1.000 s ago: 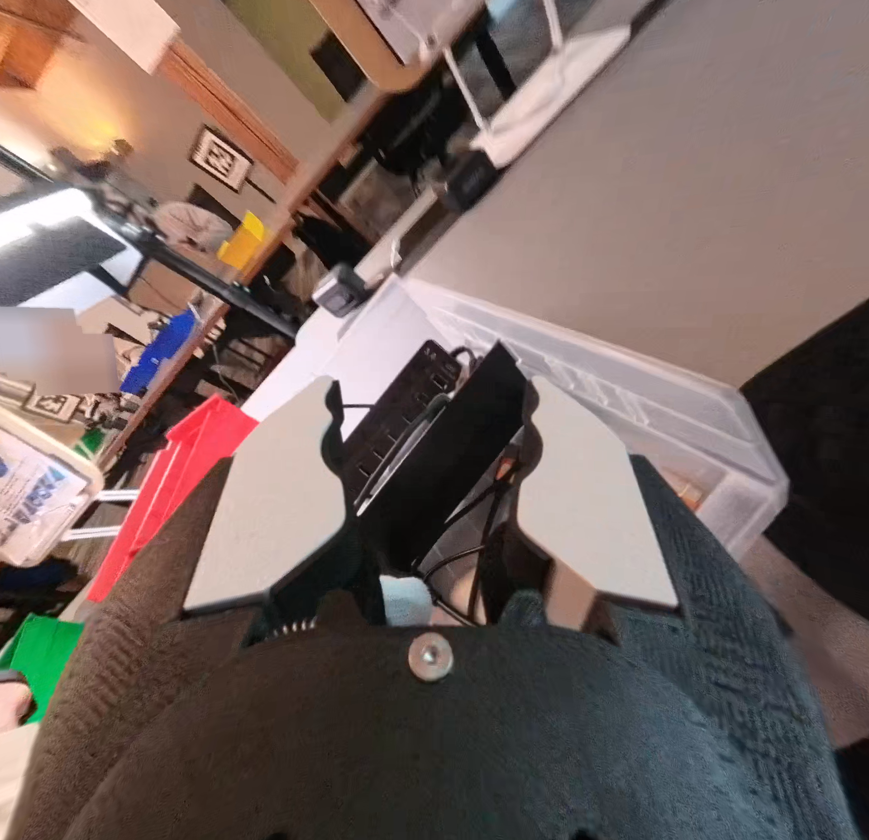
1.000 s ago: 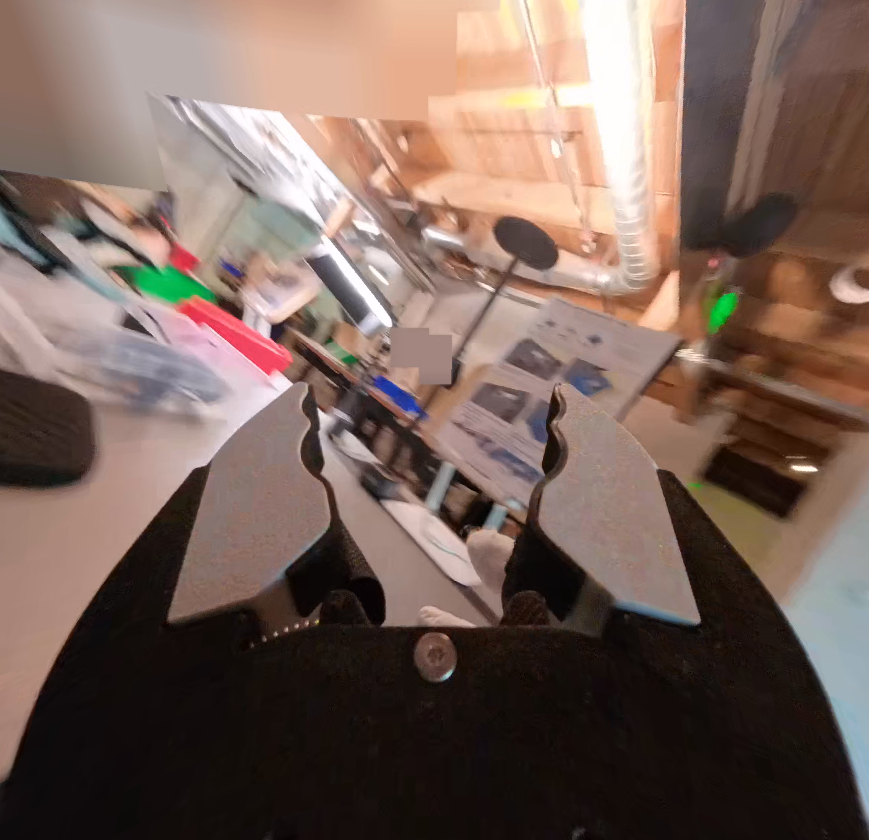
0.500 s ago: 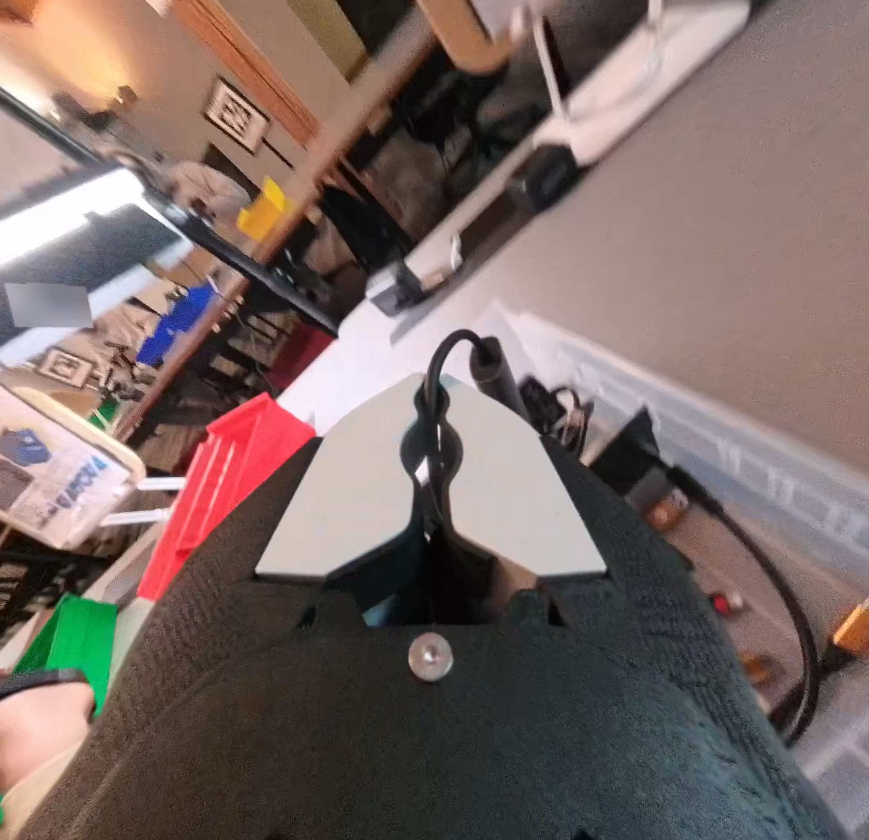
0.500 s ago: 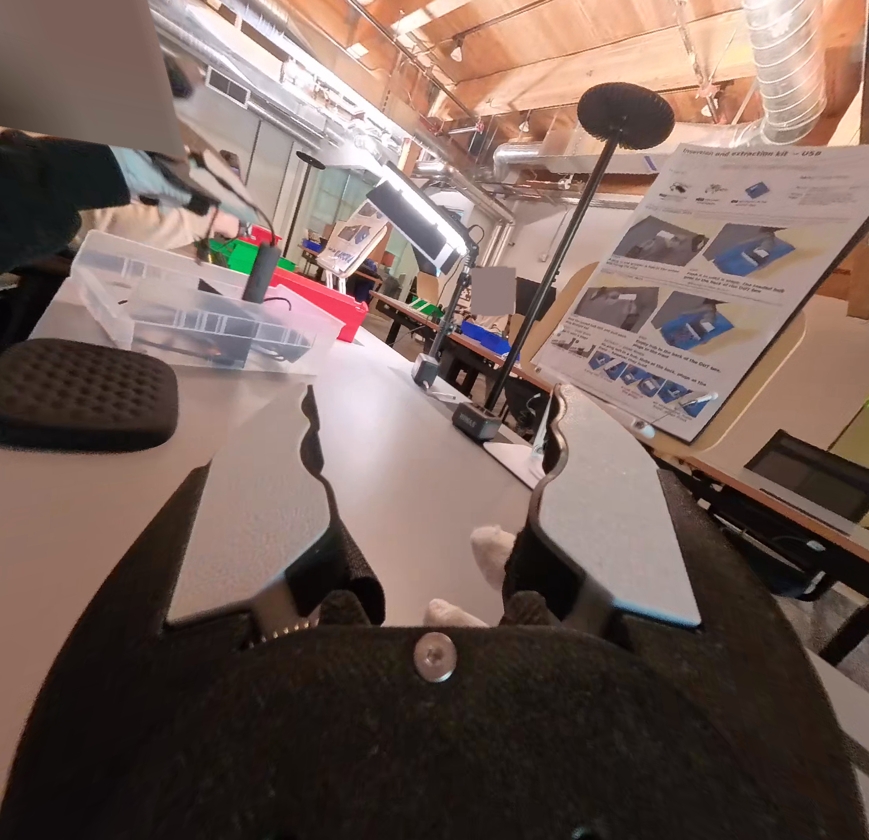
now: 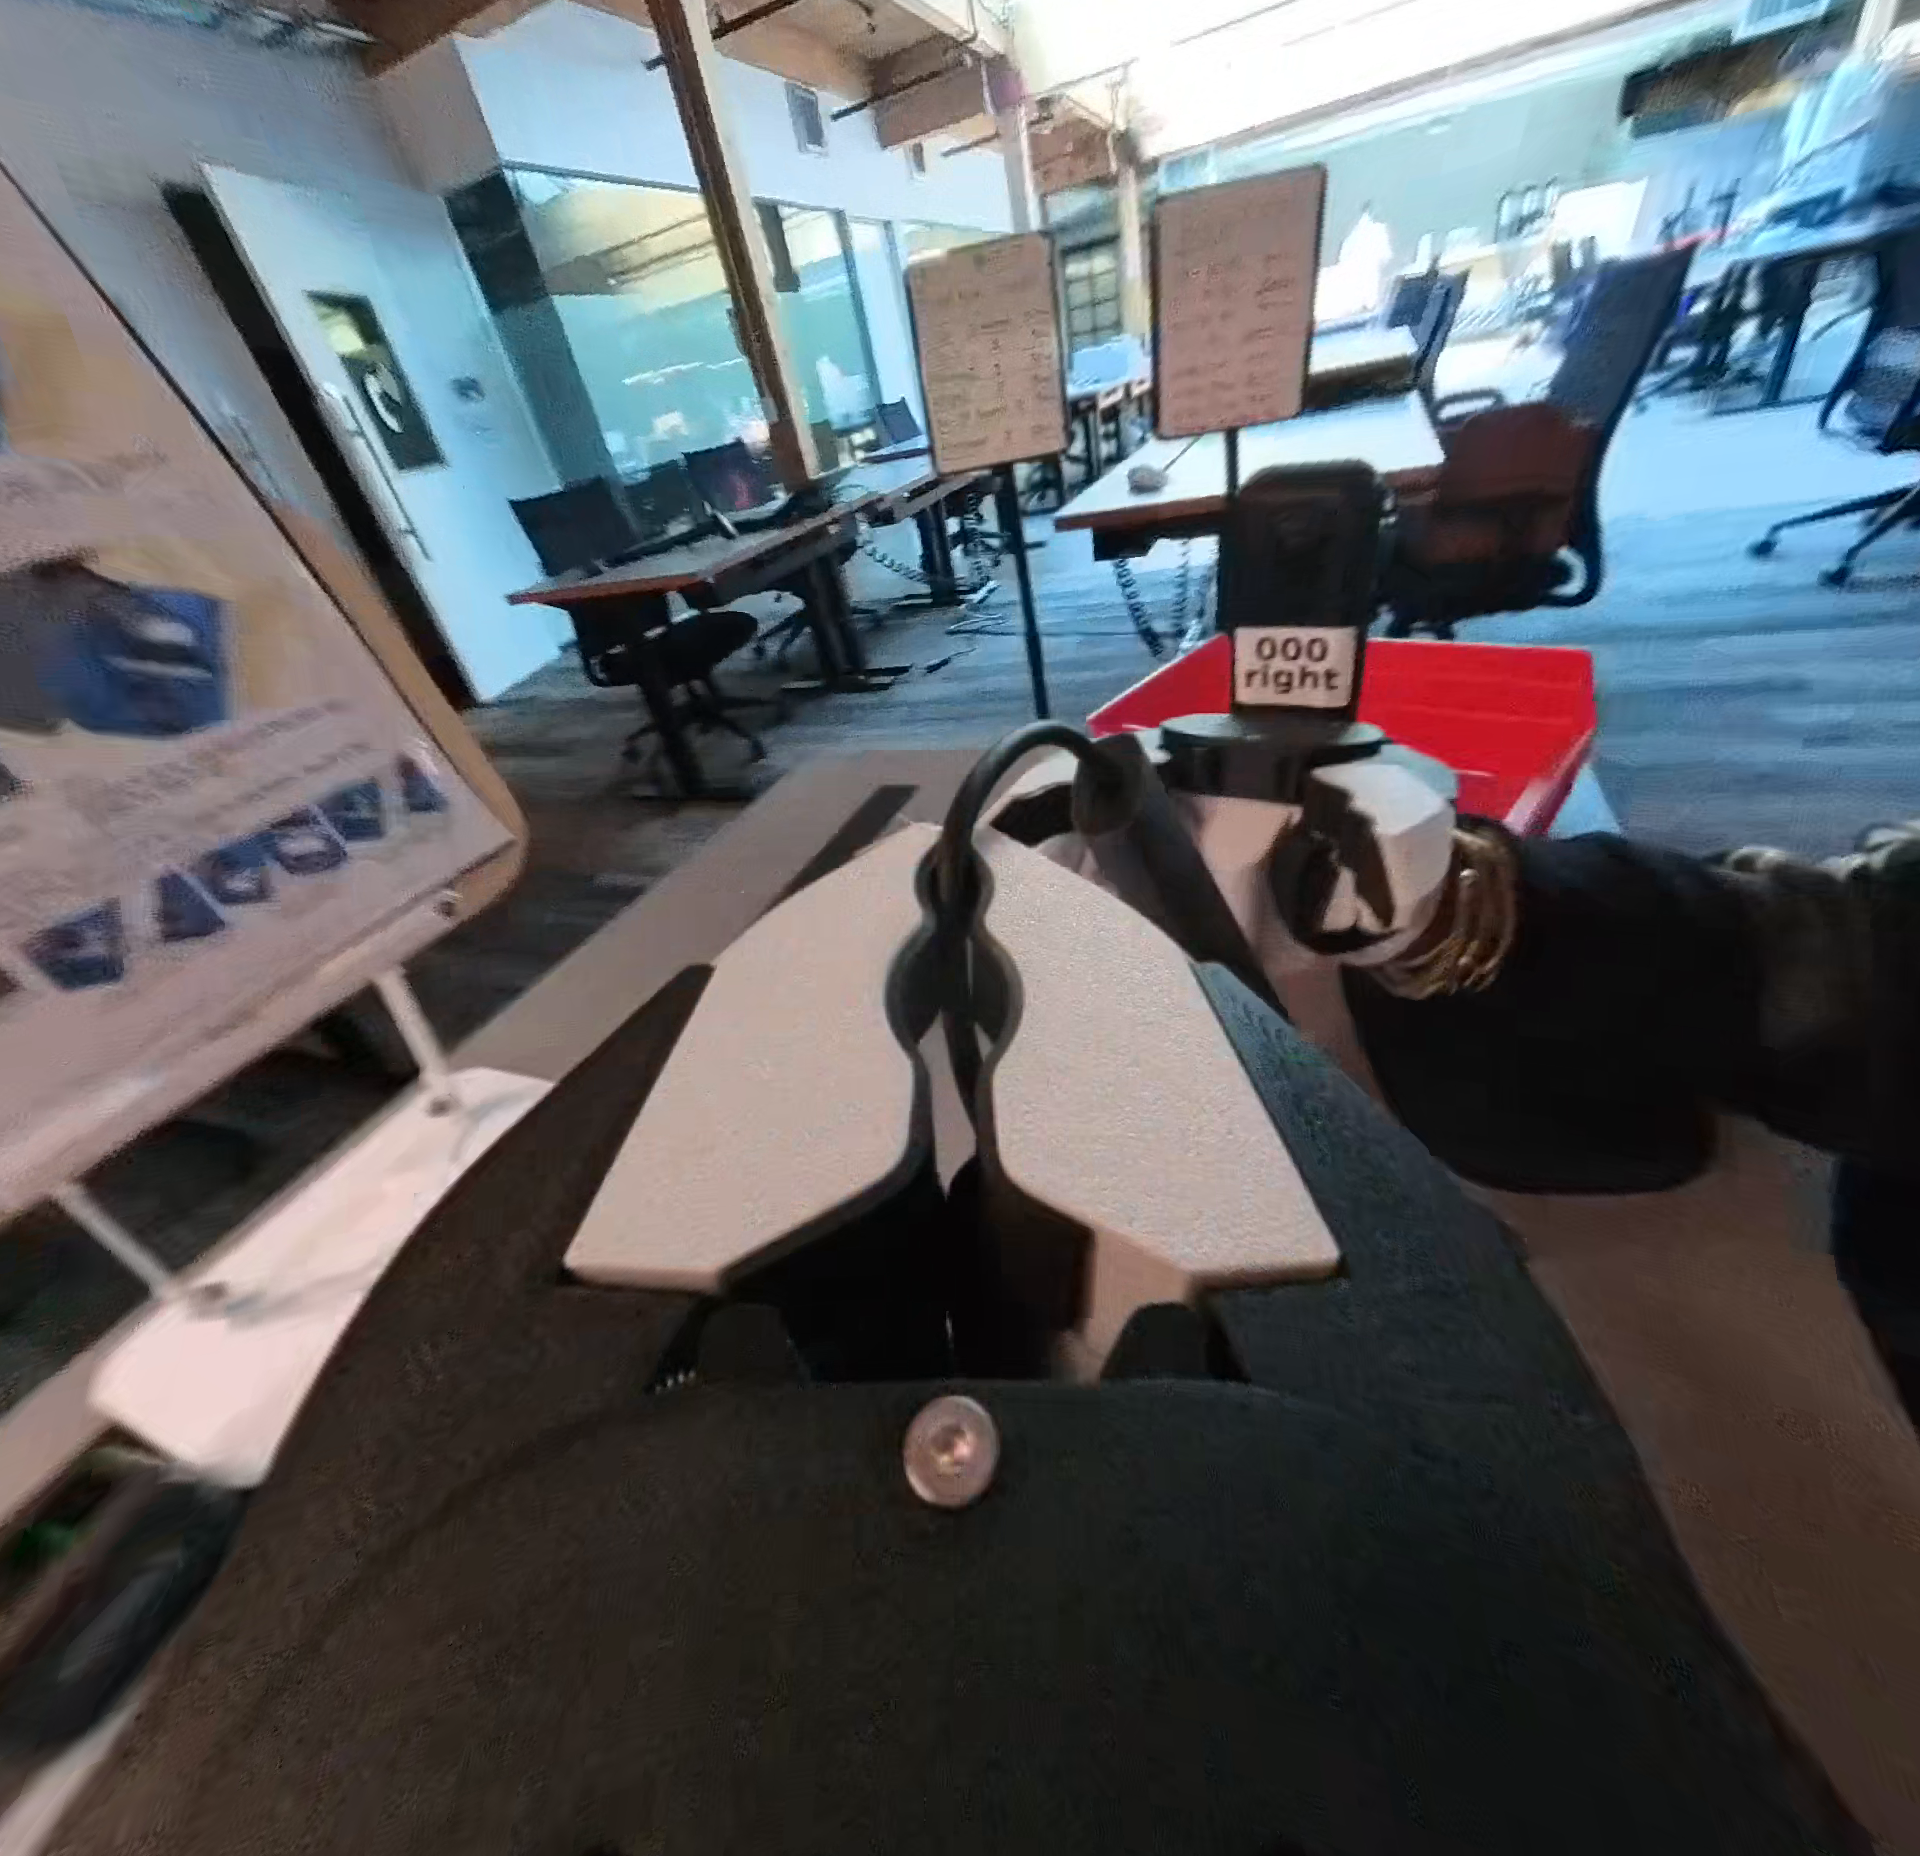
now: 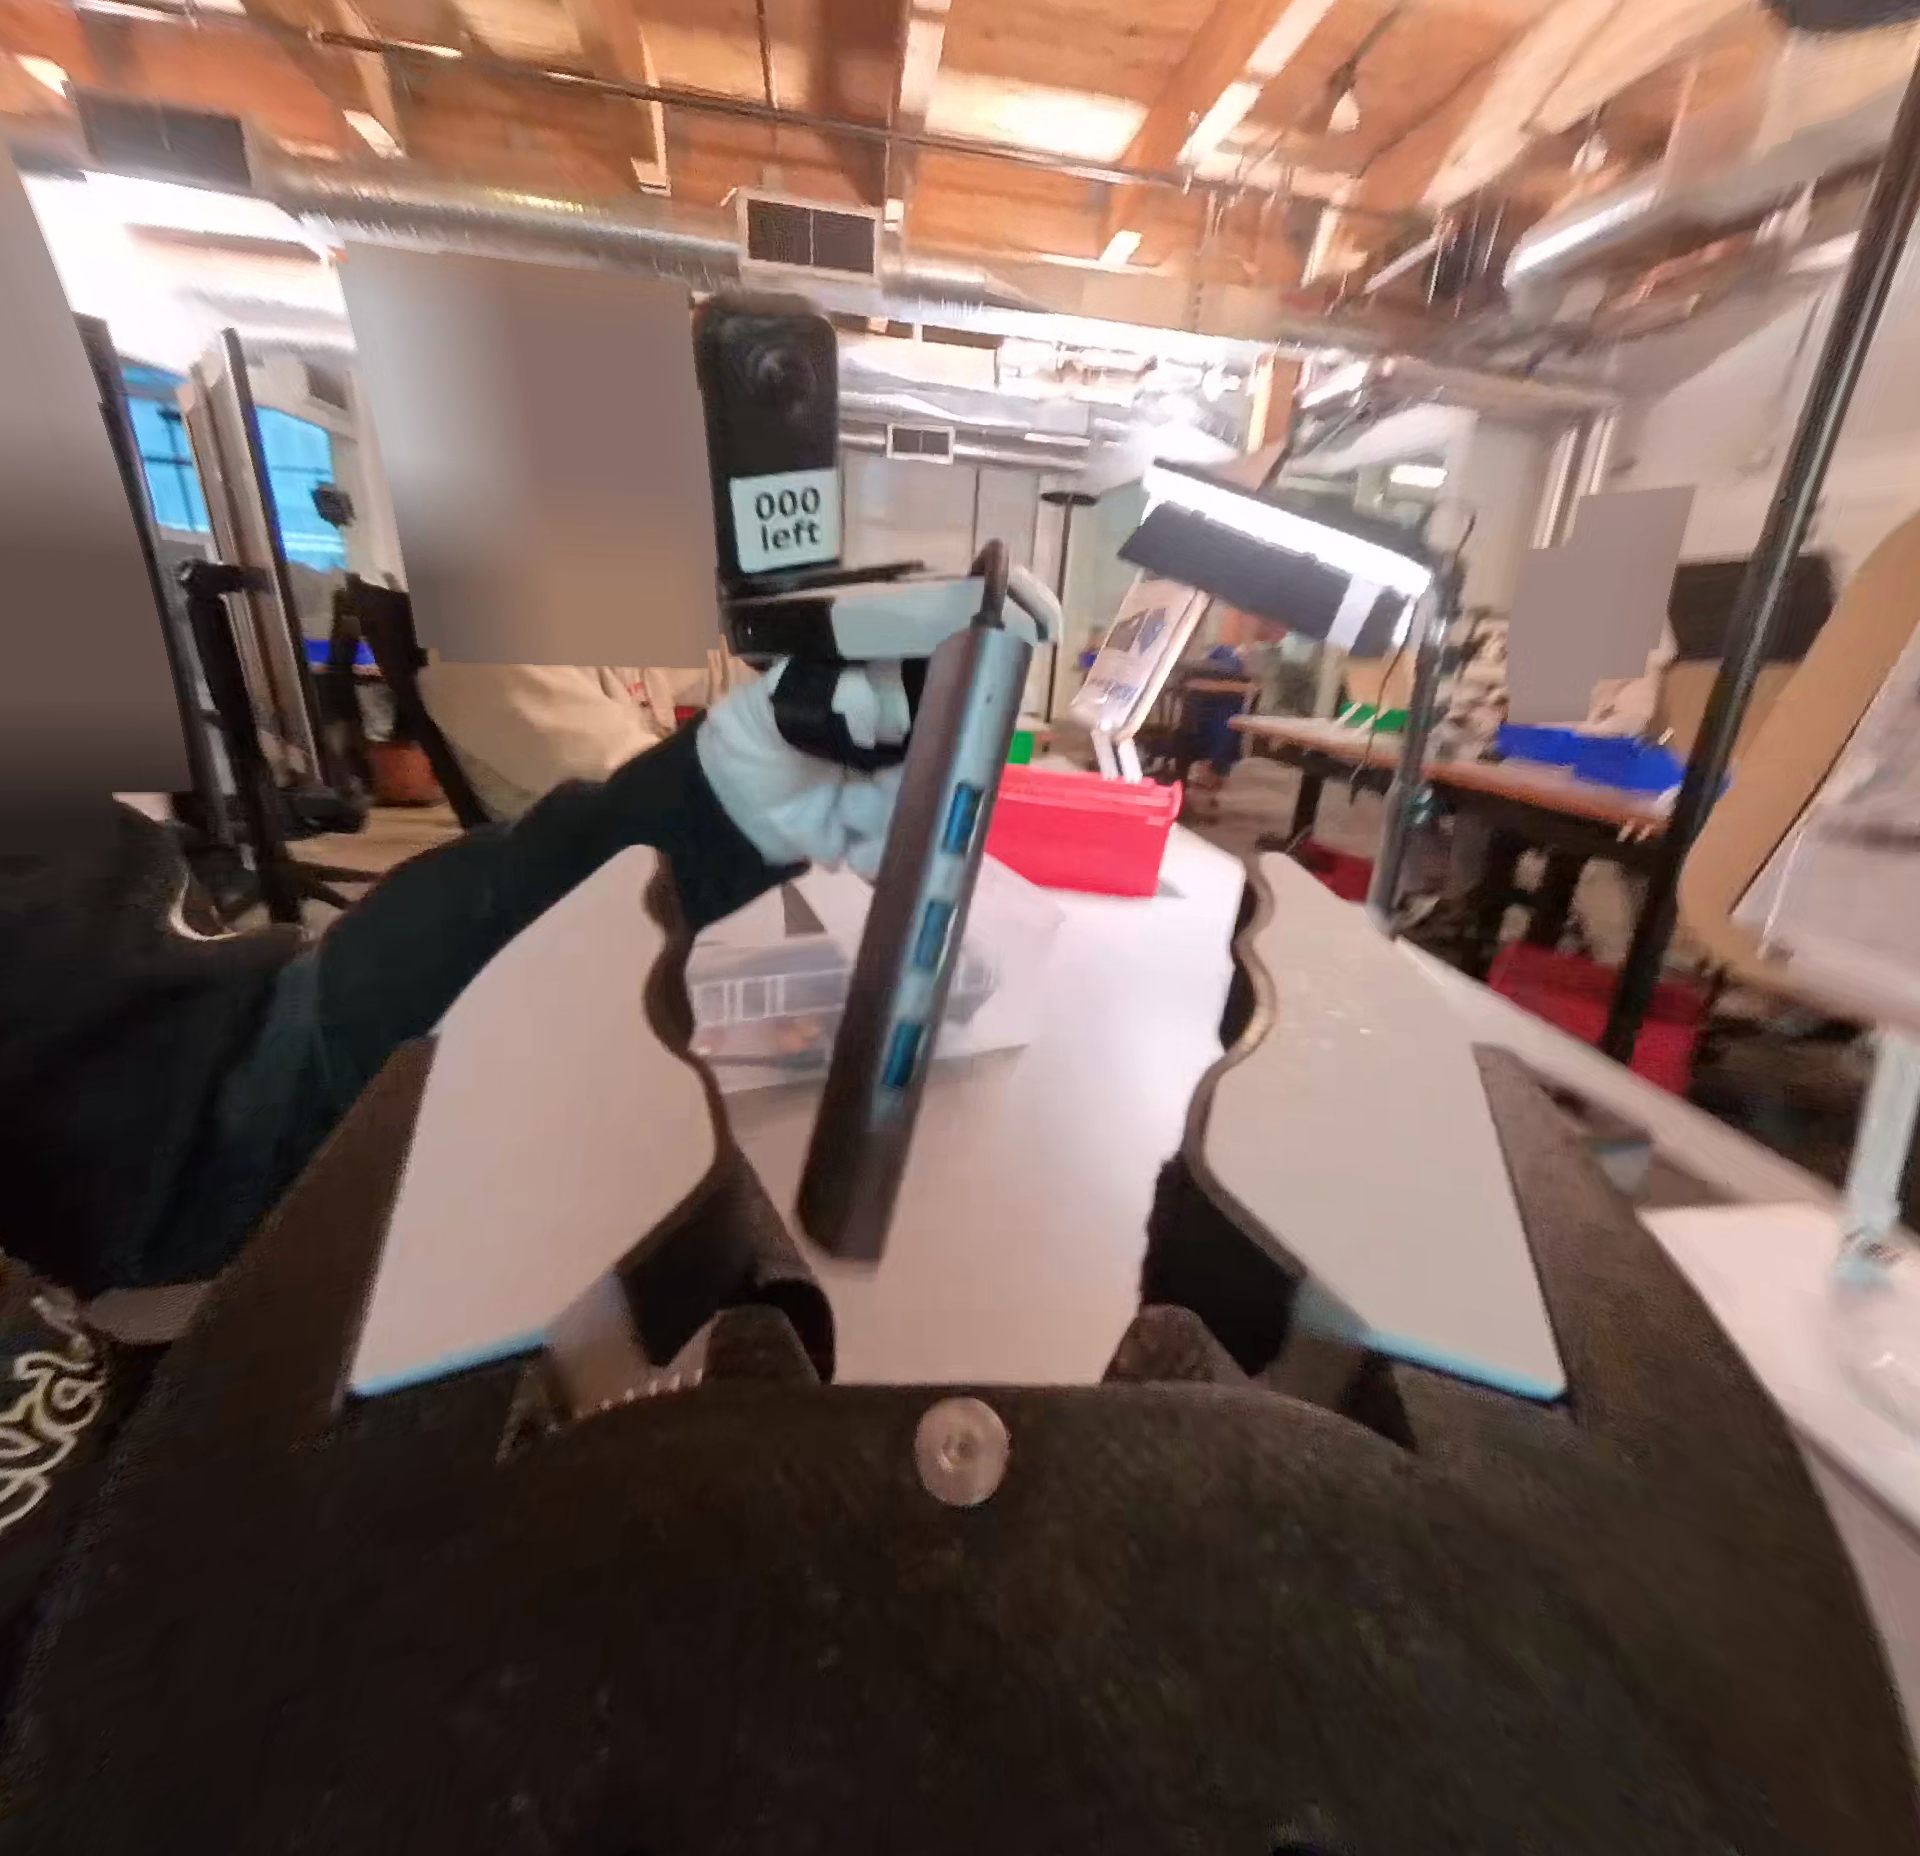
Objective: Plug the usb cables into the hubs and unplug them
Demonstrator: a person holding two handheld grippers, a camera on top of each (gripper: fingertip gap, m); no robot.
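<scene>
Pinching a thin black cable [image 5: 997,767] between fingers pressed tight together, left gripper [image 5: 956,902] now up in the air and turned toward the right one. A second ago spread wide above the clear bin [image 6: 748,996]; half a second ago clamped on the lead down inside it; now lifted clear, with the hub [image 6: 894,1027] dangling from that lead. Hangs nearly upright, slightly tilted, blue ports facing the right wrist camera, its lower end between the widely spread fingers of the right gripper [image 6: 956,871] and touching neither. Right gripper itself swung round from pointing off across the room to facing the hub.

Reads as a handover or a steadying grasp about to happen: hub fetched, not yet held firmly, nothing plugged in. Probably needs the right jaws closing on the hub body before any plug goes in, since a hub swinging on its lead gives no resistance. No loose USB cable made out; bin contents too blurred to tell.

Below, a pale grey table [image 6: 1039,1235], bin resting on it, red bin [image 6: 1081,830] farther back. Around: an open workshop with wooden ceiling beams, a desk lamp [image 6: 1268,559], an instruction board [image 5: 208,715], two whiteboards [image 5: 987,352], desks and office chairs.
</scene>
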